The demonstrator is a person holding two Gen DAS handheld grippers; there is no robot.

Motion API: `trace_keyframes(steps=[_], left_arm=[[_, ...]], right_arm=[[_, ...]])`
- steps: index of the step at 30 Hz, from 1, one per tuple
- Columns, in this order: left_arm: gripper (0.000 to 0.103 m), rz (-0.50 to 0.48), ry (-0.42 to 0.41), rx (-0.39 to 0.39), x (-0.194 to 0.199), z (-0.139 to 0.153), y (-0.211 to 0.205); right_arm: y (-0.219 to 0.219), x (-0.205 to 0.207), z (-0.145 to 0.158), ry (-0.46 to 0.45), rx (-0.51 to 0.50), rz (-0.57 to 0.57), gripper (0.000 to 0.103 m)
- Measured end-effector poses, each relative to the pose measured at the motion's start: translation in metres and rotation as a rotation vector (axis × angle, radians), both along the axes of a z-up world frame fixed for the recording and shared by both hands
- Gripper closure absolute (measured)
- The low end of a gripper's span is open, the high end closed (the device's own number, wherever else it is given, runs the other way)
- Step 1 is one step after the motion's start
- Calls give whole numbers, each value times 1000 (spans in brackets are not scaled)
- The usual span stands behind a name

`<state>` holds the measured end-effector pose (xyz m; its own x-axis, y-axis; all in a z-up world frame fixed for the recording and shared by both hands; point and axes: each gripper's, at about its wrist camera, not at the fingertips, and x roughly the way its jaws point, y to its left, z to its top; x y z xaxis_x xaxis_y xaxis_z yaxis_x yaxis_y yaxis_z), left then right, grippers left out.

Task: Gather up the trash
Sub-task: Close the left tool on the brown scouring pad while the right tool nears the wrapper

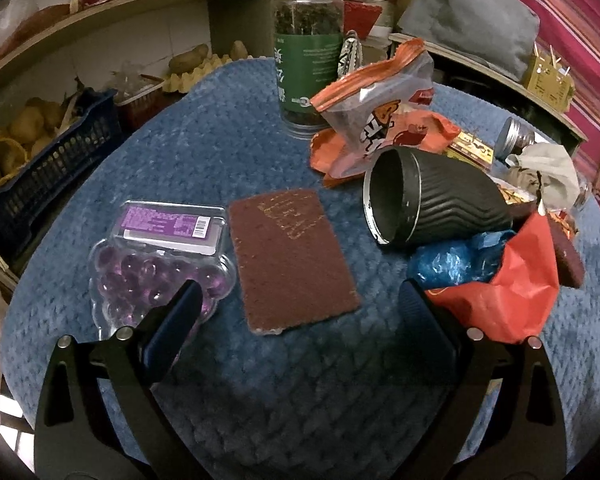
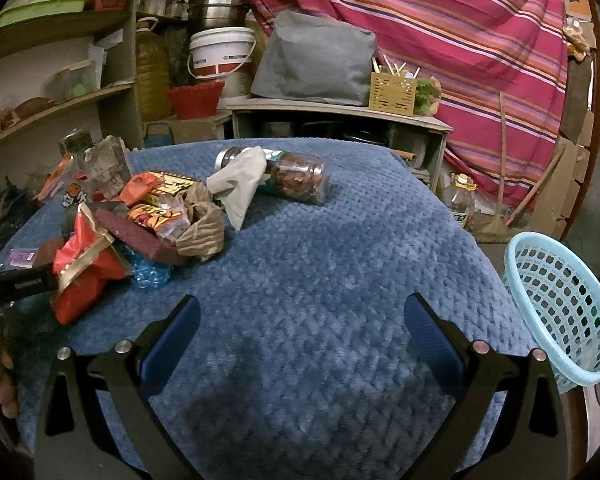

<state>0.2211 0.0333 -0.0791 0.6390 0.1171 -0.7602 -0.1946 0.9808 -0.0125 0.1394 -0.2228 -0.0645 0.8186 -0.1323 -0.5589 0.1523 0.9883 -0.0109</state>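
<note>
the left tool (image 1: 300,300) is wide open and holds nothing. between its tips lies a brown scrub pad (image 1: 292,260) on the blue table (image 1: 204,152). a clear box of purple balls (image 1: 160,264) sits just left. a black cup (image 1: 432,204) lies on its side by the red bag (image 1: 516,292) and blue wrapper (image 1: 456,260). the right tool (image 2: 302,316) is open too, over bare cloth. the trash pile (image 2: 140,228) is far left, and the light blue basket (image 2: 556,308) sits at the table's right edge.
</note>
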Motion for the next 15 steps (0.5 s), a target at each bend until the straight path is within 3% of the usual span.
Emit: trace_keyframes(steps=[2, 5, 7, 15], left_arm=[[8, -11, 1, -17, 2, 1, 3], [19, -16, 3, -35, 4, 4, 8], [21, -25, 16, -57, 5, 4, 9], [20, -28, 43, 12, 11, -1, 1]], right_arm=[[-3, 0, 0, 0, 4, -5, 4], [-4, -1, 2, -4, 3, -10, 4], [-6, -1, 2, -7, 5, -14, 4], [-8, -1, 3, -1, 3, -21, 4]])
